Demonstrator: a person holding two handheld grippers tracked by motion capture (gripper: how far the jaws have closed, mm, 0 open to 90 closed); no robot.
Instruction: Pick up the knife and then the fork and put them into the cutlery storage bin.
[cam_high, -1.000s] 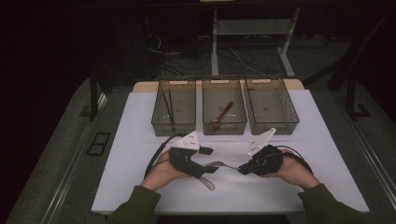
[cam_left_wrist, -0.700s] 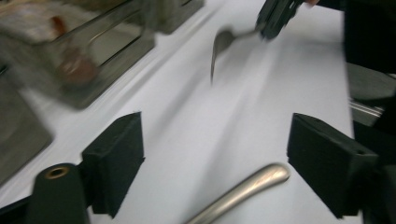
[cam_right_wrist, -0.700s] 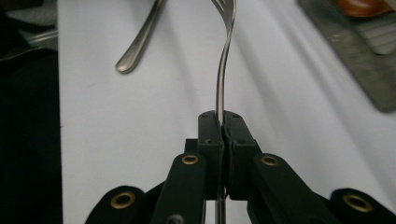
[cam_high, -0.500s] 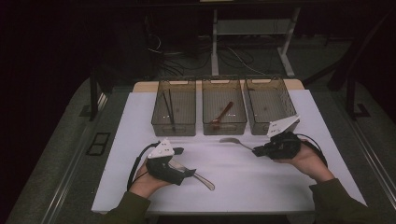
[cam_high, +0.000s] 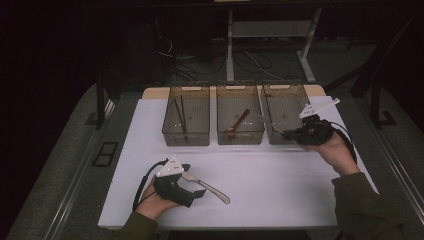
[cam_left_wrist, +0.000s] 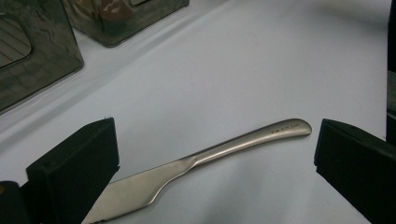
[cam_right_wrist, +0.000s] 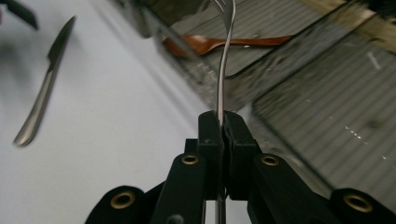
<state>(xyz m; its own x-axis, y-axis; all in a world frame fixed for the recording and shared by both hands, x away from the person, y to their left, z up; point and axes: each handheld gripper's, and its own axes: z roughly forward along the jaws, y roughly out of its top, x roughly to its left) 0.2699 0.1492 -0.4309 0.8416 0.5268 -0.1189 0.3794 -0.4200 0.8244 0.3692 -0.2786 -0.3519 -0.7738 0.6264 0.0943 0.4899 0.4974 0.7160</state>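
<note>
Right gripper view looks along two black jaws pressed together on the thin handle of a silver metal fork (cam_right_wrist: 225, 56), which stands straight up from them with its tines at the top edge of the frame. Behind the fork lies a reddish-brown spoon (cam_right_wrist: 219, 43) inside a smoky transparent plastic bin. In the high view, the right gripper (cam_high: 292, 134) holds the fork (cam_high: 264, 121) above the near wall of the rightmost transparent bin (cam_high: 287, 89), with its tines pointing toward the middle transparent bin (cam_high: 239, 91), where the spoon (cam_high: 236, 123) rests.

A silver metal table knife (cam_high: 210, 186) lies flat on the white surface (cam_high: 280, 185) near the front edge. The left gripper (cam_high: 197, 194) rests low on the surface over the knife's blade end. In the left gripper view its jaws have just been opening and stand wide apart, one on each side of the knife (cam_left_wrist: 201, 161); neither touches it, and the handle points up and to the right.

Three bins stand in a row at the far side of the surface. The leftmost transparent bin (cam_high: 186, 91) holds a thin dark object, too small to identify.
</note>
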